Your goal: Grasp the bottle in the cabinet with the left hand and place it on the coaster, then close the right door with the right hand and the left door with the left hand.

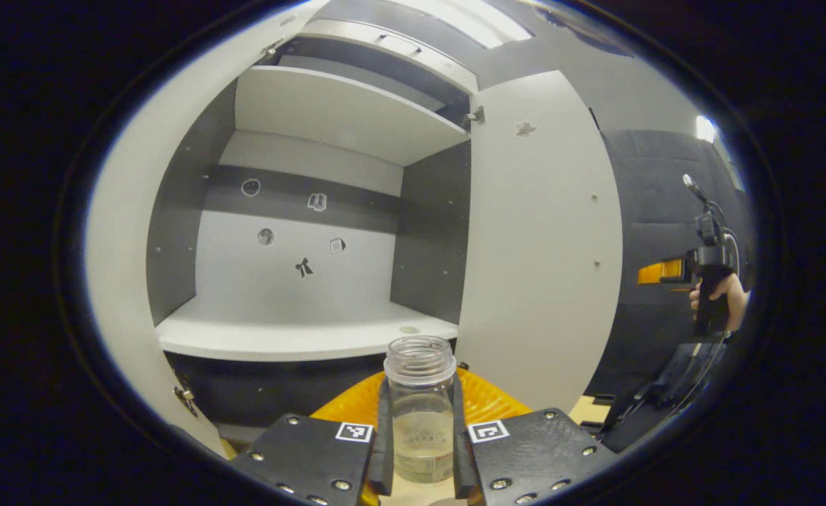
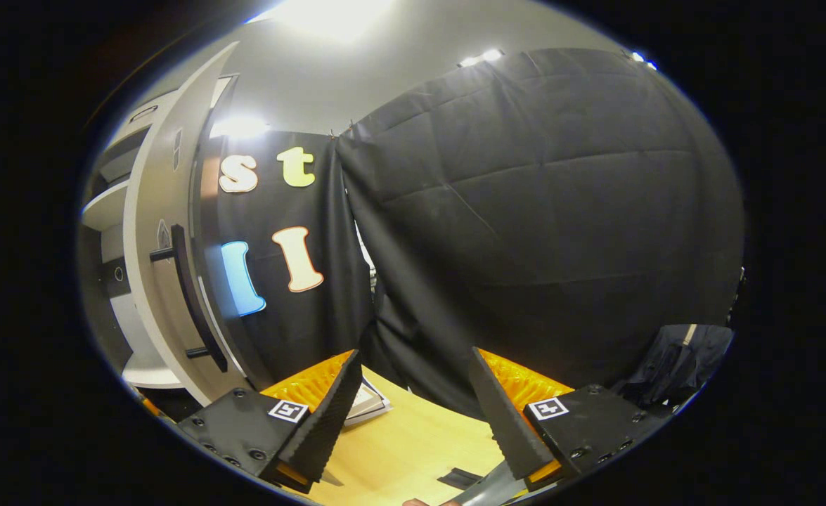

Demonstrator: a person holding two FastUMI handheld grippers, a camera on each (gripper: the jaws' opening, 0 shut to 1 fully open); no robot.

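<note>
Left gripper view takes in the whole cabinet (image 1: 300, 211), both doors swung wide and its shelves bare, with the right door (image 1: 539, 253) standing at about three o'clock of the opening and the left door (image 1: 121, 267) at nine. Below, at six o'clock, the left gripper (image 1: 421, 436) is closed on the bottle (image 1: 421, 400): both fingers press the clear body from either side, the open neck rising upright between them, well out in front of the lower shelf. An orange ribbed surface shows behind the bottle, but whether that is the coaster I cannot tell, nor whether the base touches anything.

Judging from this, the placing step is in hand. To do it well, keep the bottle vertical, since it has no cap, and lower it straight until the base sits flat before letting the fingers part; release evenly so neither pad drags it sideways.

In the right gripper view, the right door (image 2: 152, 281) and its dark bar handle (image 2: 191, 309) lie at nine o'clock, while the right gripper (image 2: 413, 400) hangs over the wooden table (image 2: 413, 450) with its fingers spread wide and nothing between them. It sits clear of the door, well placed to push it next.
</note>
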